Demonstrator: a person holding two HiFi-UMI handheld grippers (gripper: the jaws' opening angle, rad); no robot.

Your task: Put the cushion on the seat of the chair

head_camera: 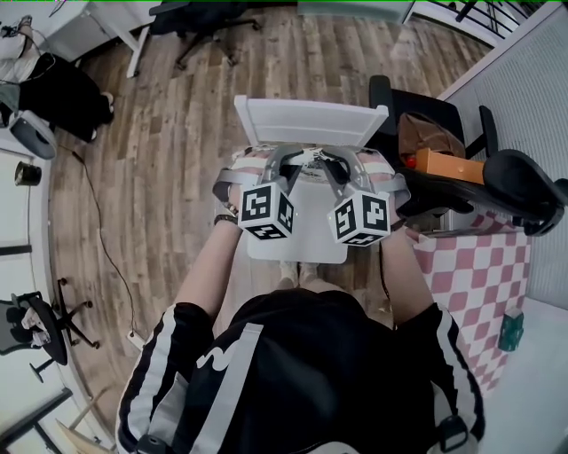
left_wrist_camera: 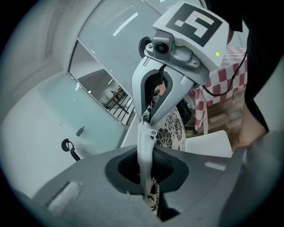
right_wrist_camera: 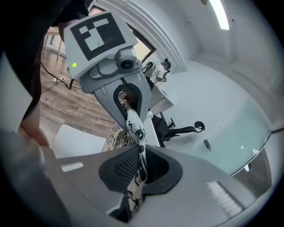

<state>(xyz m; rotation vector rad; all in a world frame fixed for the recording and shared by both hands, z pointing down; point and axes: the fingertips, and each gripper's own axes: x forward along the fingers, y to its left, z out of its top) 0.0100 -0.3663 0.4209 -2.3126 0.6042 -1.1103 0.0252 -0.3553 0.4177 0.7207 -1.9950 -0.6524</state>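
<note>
A white cushion with a black floral print (head_camera: 312,161) hangs stretched between my two grippers, just above the white chair (head_camera: 306,120) and its seat (head_camera: 297,248). My left gripper (head_camera: 277,164) is shut on one edge of the cushion (left_wrist_camera: 171,128), and the fabric runs down between its jaws (left_wrist_camera: 144,164). My right gripper (head_camera: 348,167) is shut on the opposite edge, where the cloth (right_wrist_camera: 117,135) is pinched in its jaws (right_wrist_camera: 140,166). Each gripper view shows the other gripper facing it across the cushion. The white seat (left_wrist_camera: 208,142) lies below.
A black office chair (head_camera: 510,182) holding a brown bag (head_camera: 424,133) and an orange box (head_camera: 448,166) stands close on the right. A pink checkered cloth (head_camera: 479,266) hangs beside it. Another black chair (head_camera: 204,22) and a white table (head_camera: 84,27) stand on the far wood floor.
</note>
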